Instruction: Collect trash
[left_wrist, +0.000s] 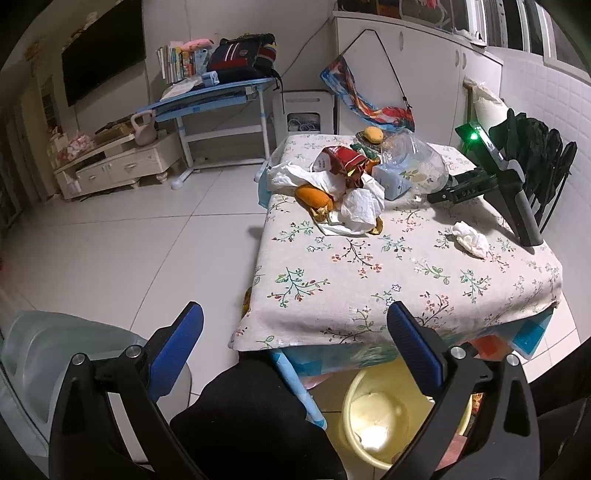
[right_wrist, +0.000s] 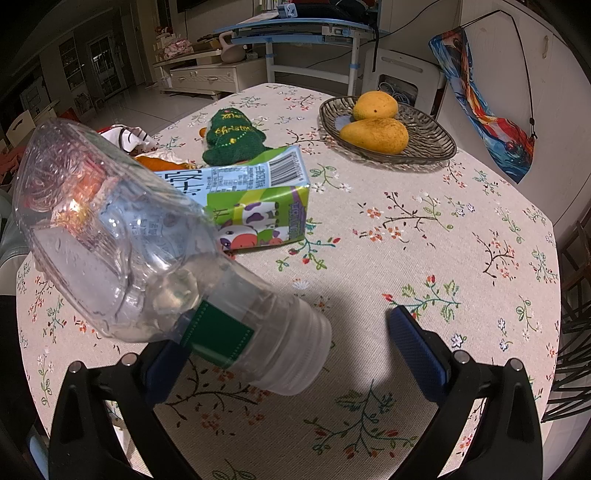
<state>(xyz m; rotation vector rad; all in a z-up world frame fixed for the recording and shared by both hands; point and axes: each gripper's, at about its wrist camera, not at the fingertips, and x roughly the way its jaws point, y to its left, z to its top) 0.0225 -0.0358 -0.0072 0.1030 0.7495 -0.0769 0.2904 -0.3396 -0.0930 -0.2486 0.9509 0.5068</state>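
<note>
Pick-up step: right hand-held gripper (right_wrist: 290, 345) wide open around the clear crushed plastic bottle (right_wrist: 147, 258) lying on the floral-cloth counter (right_wrist: 424, 240), needing closure; left hand-held gripper (left_wrist: 295, 343) wide, empty, yellow round bin (left_wrist: 351, 398) at 6 o'clock.

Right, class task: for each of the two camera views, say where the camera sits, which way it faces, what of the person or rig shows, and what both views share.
Left wrist: rides the left hand-held gripper off the table's near edge, looking across it; blue fingers spread, a dark sleeve and yellow bin below.
Right wrist: rides the right hand-held gripper low over the tablecloth, facing the mangoes; fingers spread, clear plastic bottle against one.
Shared: bottle, milk carton, mangoes.
</note>
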